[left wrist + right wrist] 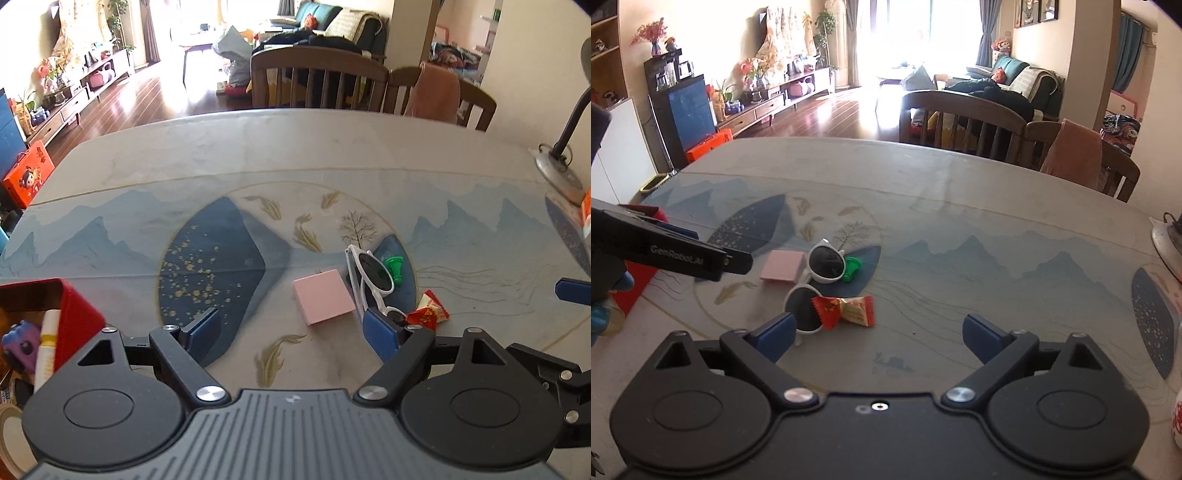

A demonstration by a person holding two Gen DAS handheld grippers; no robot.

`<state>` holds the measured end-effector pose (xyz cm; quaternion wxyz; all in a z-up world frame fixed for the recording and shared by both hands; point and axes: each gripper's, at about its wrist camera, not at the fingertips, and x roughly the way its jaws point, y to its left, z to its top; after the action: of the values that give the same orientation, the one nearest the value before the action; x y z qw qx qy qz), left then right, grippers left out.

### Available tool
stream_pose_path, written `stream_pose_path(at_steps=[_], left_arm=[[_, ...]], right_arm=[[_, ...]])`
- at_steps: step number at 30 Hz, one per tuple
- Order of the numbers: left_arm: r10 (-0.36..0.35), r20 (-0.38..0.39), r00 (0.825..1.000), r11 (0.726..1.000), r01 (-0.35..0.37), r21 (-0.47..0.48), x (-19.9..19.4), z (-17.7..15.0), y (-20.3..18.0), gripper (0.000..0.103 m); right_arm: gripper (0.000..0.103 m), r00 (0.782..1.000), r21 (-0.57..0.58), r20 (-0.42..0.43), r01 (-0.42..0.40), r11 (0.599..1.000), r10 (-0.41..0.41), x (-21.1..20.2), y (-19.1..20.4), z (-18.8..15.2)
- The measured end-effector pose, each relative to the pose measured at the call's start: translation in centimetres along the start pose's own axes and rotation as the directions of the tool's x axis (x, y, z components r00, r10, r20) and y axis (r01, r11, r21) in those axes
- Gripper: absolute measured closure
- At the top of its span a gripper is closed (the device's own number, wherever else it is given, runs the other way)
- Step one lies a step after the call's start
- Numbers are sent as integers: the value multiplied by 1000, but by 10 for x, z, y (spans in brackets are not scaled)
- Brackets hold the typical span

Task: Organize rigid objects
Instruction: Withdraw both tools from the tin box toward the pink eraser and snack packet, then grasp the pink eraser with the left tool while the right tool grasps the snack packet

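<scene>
L gripper (291,334) finger hides part of sunglasses (371,282); red box (79,314) cropped.

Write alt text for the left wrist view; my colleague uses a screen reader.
An open left claw hovers over a pink block on a painted table, with white sunglasses, a green toy and a red candy to its right. A red box sits at left.

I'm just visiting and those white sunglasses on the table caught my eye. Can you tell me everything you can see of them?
The sunglasses have a thick white frame that looks like plastic, with two dark rounded lenses. They lie flat on the printed table cover, lenses facing up. A pink block sits beside them, a small green piece lies against the far lens, and a red candy wrapper overlaps the near lens. Neither pair of tongs holds them.
</scene>
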<state>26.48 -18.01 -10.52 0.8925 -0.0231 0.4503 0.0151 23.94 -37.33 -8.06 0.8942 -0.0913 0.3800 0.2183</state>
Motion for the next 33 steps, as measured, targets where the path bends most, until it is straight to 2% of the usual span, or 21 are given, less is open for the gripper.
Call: stream_pose_path(at_steps=[11,19,33], left_arm=[[23,-42,999,1000,-22,16,42,12,-12,19],[38,-66,997,999,-39,-8,62,20,-12,19],[49,-75,996,999,-49,0,74,16,-8,19]], right_arm=[[12,998,-8,-44,-38,999,37,30,-1,5],[15,997,30,-51,-63,998,65,50,-1,15],[33,994,84,-78,-67,994,73,78,0,15]])
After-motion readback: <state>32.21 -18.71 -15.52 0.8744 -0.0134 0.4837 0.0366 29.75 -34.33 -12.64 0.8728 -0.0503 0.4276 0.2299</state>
